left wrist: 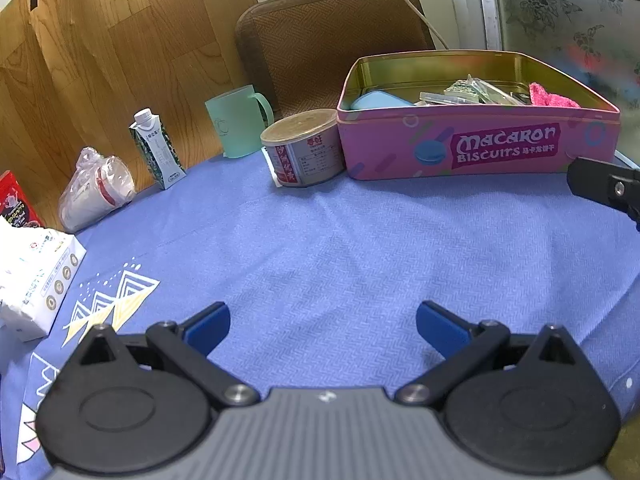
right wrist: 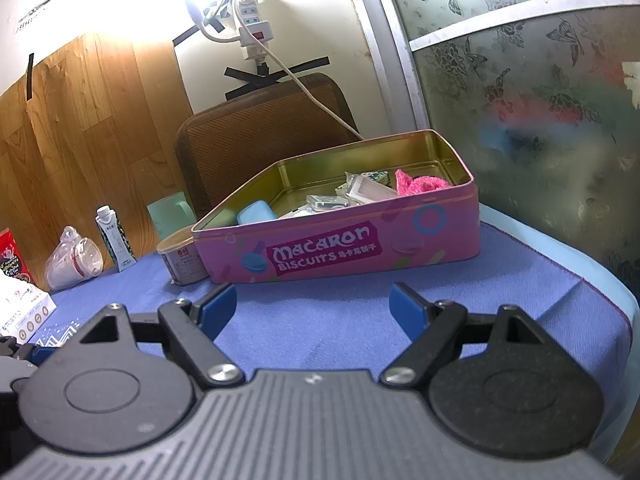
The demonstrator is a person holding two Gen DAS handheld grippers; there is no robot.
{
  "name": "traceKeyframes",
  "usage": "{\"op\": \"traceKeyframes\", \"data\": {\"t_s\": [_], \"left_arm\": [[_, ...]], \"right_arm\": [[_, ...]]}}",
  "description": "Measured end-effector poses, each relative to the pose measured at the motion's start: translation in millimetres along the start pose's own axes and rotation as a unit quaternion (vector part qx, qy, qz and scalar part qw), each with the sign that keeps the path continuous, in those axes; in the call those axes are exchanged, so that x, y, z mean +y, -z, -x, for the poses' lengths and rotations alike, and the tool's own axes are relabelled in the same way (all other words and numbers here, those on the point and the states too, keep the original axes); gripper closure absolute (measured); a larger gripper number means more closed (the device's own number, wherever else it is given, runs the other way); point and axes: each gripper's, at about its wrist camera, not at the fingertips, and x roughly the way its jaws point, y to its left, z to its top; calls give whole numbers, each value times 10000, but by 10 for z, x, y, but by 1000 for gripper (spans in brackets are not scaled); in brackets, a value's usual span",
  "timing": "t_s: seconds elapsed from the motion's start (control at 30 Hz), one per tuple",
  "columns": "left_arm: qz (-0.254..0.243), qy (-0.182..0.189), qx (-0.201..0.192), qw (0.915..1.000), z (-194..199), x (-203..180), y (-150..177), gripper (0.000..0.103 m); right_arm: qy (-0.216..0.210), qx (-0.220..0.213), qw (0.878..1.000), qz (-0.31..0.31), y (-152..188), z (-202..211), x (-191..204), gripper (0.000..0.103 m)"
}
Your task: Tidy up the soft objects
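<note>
A pink Macaron Biscuits tin stands open at the back right of the blue tablecloth; it also shows in the right wrist view. Inside it lie a fluffy pink cloth, a light blue soft item and several clear packets. My left gripper is open and empty, low over the cloth in front of the tin. My right gripper is open and empty, close to the tin's front wall. Part of the right gripper shows at the right edge of the left wrist view.
Left of the tin stand a round can, a green mug, a small carton, bagged cups and a white box. A brown chair back stands behind the table. The table edge runs at the right.
</note>
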Motion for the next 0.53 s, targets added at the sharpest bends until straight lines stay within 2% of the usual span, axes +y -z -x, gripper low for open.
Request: {"op": "traceKeyframes", "data": {"t_s": [0.33,0.43,0.53], "left_arm": [[33,58,-1,10000,-4,-3,-1,0],[66,226,-187,9995,32,12,20,0],[131,500,-214,9984,32,40,16,0]], "right_arm": [[3,7,10000,11,-1,-4,6,17],[9,7,10000,21,1,-7,8,17],[8,26,10000,55,10,-28,17,17]]}}
